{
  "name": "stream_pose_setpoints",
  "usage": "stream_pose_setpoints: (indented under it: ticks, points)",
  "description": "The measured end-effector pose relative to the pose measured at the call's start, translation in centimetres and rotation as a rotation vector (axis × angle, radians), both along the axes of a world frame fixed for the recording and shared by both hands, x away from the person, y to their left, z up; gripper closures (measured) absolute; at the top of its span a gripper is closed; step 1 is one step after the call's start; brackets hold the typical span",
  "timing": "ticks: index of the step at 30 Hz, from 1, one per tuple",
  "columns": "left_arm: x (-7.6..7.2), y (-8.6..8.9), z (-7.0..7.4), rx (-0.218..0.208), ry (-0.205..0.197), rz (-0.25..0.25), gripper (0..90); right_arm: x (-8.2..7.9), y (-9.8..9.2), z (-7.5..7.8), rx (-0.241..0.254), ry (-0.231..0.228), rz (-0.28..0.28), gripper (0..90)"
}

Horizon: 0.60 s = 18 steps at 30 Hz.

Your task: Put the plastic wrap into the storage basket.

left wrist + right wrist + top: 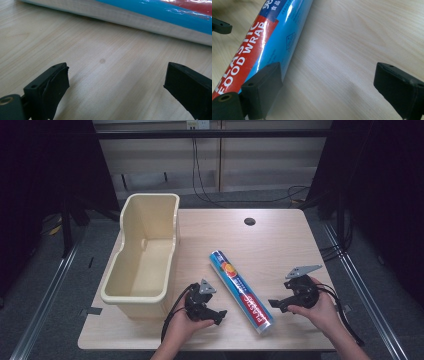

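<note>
The high view looks from above the near edge forward and down on the whole wooden table (280,235), from rather far. The left gripper view sits very low and close to the table, facing the side of the food wrap roll (150,17) from its left. The right gripper view is also low and close, facing the same roll (269,42) from the opposite side; all three views share the roll (241,289).

cream tub (145,255); wooden table (280,235)
</note>
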<state>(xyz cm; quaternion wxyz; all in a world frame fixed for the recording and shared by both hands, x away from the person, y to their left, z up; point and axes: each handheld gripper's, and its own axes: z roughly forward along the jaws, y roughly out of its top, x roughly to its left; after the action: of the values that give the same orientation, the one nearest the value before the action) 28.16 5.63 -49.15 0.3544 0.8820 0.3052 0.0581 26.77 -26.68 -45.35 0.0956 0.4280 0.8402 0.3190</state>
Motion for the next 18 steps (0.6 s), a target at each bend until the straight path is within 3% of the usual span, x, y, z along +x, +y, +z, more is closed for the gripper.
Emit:
stream_pose_setpoints:
  ticks: [10, 11, 18]
  points:
    - [-0.1, 0.0, 0.1, 0.0, 0.001, 0.005, 5.1, 0.5, 2.2, 0.5, -0.02, 0.019, 0.022, 6.7]
    - [-0.1, 0.0, 0.0, -0.007, 0.003, 0.012, 5.1, 0.7, 3.0, 0.5, -0.004, 0.029, 0.02, 6.7]
    - [-0.1, 0.0, 0.2, -0.002, 0.005, 0.007, 5.1, 2.1, 6.1, 0.8, -0.011, 0.062, 0.009, 5.4]
